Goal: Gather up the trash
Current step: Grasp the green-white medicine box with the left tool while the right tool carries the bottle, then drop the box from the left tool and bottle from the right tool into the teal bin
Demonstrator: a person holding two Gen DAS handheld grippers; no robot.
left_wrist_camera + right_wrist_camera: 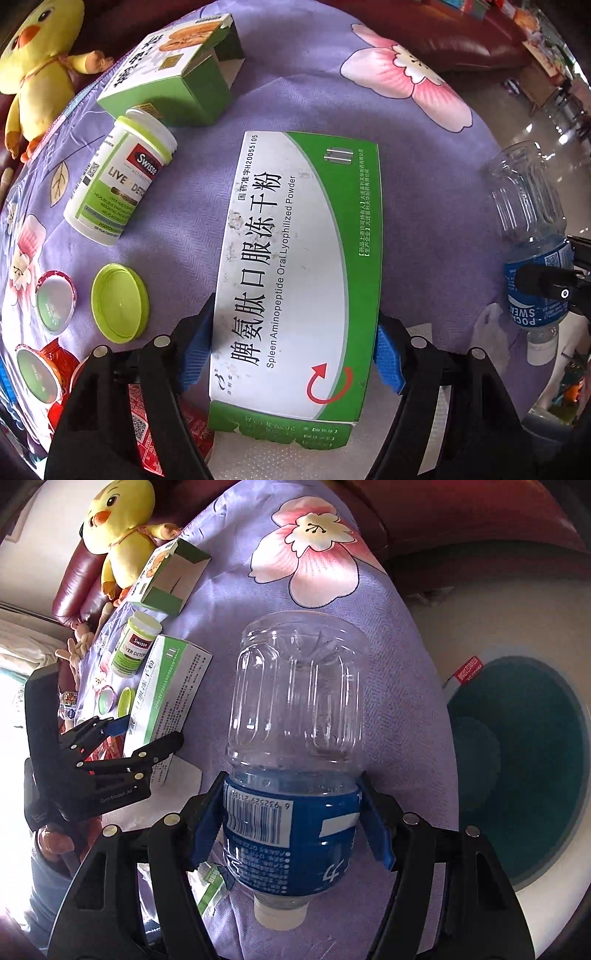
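Left hand-held gripper (295, 354) straddles the medicine box (295, 273), grip unclear; our right hand-held gripper (291, 823) clamps the empty bottle (295, 738) for binning.

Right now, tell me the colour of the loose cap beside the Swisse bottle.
Lime green cap; the left wrist view shows it best.

Both wrist views look steeply down, close, sharing the purple cloth (424, 221).

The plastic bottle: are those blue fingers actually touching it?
Touching. In the right wrist view, the right gripper has both blue fingers pressed against the blue label of the bottle, one on each side, no gap.
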